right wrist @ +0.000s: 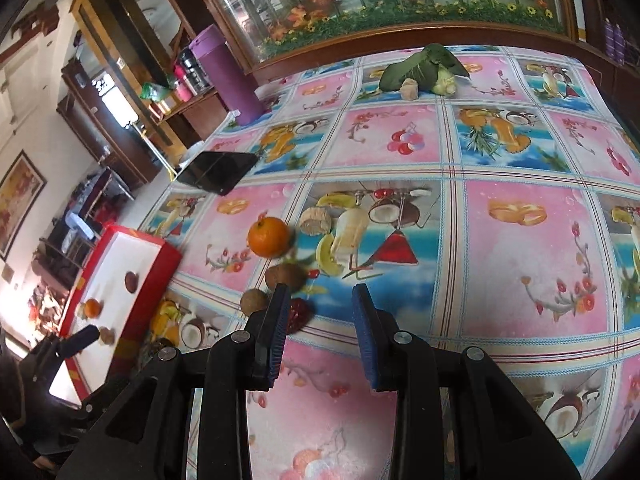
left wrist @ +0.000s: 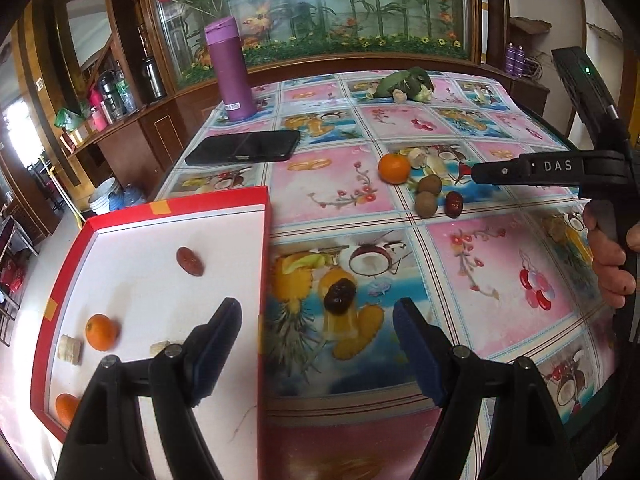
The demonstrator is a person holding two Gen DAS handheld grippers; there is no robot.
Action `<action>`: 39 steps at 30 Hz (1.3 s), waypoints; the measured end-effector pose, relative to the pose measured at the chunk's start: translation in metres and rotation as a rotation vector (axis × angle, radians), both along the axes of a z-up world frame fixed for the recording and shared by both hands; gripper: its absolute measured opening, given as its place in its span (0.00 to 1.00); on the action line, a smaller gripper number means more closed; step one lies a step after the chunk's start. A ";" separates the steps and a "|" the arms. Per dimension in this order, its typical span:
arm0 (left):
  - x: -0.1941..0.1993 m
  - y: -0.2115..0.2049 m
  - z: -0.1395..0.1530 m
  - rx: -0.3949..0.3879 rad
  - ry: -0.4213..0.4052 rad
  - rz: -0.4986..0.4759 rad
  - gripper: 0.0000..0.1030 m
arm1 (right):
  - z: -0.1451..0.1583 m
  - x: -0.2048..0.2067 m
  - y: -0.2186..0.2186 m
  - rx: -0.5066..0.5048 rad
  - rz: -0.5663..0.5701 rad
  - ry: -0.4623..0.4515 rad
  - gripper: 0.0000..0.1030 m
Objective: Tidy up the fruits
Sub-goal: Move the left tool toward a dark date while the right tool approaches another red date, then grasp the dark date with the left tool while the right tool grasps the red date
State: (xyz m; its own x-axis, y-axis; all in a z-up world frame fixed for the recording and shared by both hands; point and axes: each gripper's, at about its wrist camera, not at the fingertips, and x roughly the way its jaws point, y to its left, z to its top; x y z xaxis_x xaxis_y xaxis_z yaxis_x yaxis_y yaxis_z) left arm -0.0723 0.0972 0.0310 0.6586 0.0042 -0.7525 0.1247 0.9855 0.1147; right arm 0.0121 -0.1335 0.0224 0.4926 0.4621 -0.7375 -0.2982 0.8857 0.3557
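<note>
Colours and patterns around the jaws

A tablecloth (left wrist: 500, 264) checked in pink floral and blue fruit-printed squares is seen beneath both pairs of black jaws, whose pads are blue. A red box (left wrist: 64, 276) with a white floor and orange tape patches is seen at the left jaws' left finger. An orange tangerine (right wrist: 268, 237), two brown round fruits and a dark red date (right wrist: 298, 314) are seen just ahead of the right jaws. A purple flask (left wrist: 232, 70) is seen far beyond.

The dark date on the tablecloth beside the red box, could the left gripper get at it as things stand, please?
Probably yes: the left gripper is open and empty, the dark date lies just ahead between its fingers, and nothing stands between them.
</note>
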 end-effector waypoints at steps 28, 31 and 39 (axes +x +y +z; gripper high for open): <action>0.025 -0.002 -0.023 -0.119 0.062 -0.104 0.49 | -0.023 -0.018 0.052 -0.278 0.038 -0.113 0.24; 0.029 0.000 -0.028 -0.135 0.091 -0.093 0.45 | -0.024 -0.017 0.053 -0.292 0.038 -0.121 0.23; 0.034 0.000 -0.033 -0.143 0.110 -0.066 0.30 | -0.023 -0.016 0.052 -0.291 0.026 -0.119 0.23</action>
